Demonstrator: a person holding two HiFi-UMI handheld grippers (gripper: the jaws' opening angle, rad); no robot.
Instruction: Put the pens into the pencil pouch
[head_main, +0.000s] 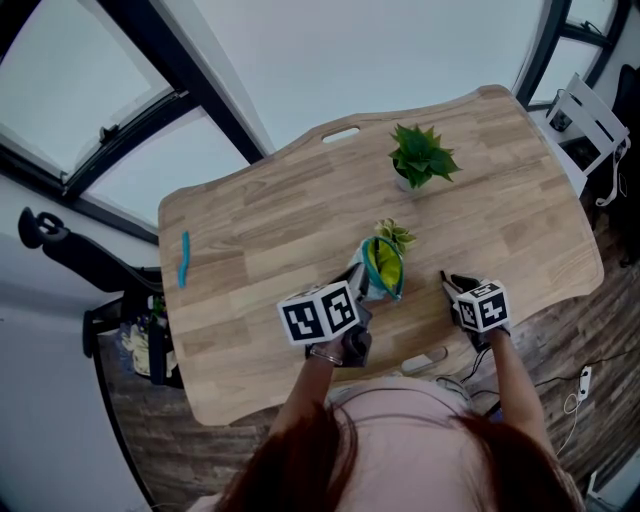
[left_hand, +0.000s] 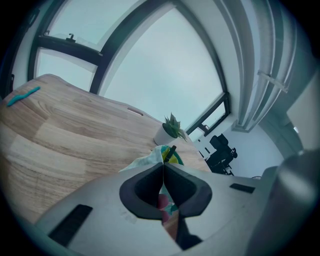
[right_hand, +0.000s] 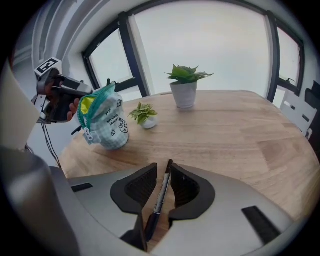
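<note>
Pouch: pencil pouch (head_main: 382, 268) stands upright on the wooden table (head_main: 280, 220), toward the person's edge; its mouth gapes upward, showing a teal zip and yellow lining.
Left gripper: the left gripper (head_main: 362, 290) has its jaws pressed together on the pouch's near rim – the patterned fabric is pinched between the pads in the left gripper view – and it holds the mouth open.
Pen in pouch: a dark pen (left_hand: 171, 151) pokes up out of the opening.
Right gripper: the right gripper (right_hand: 164, 170) is tilted down over the table to the right of the pouch, well apart from it; its jaws are spread.
Pen at right: a black pen (right_hand: 161, 197) lies lengthwise in the gap between those jaws, tip near the right-hand pad, with clear space on its other side – the pads do not squeeze it.
Blue pen: a blue pen (head_main: 183, 259) lies alone at the table's far left edge, well away from both grippers.
Plants: a small plant (head_main: 395, 235) sits just behind the pouch; a larger potted plant (head_main: 422, 157) stands farther back.
</note>
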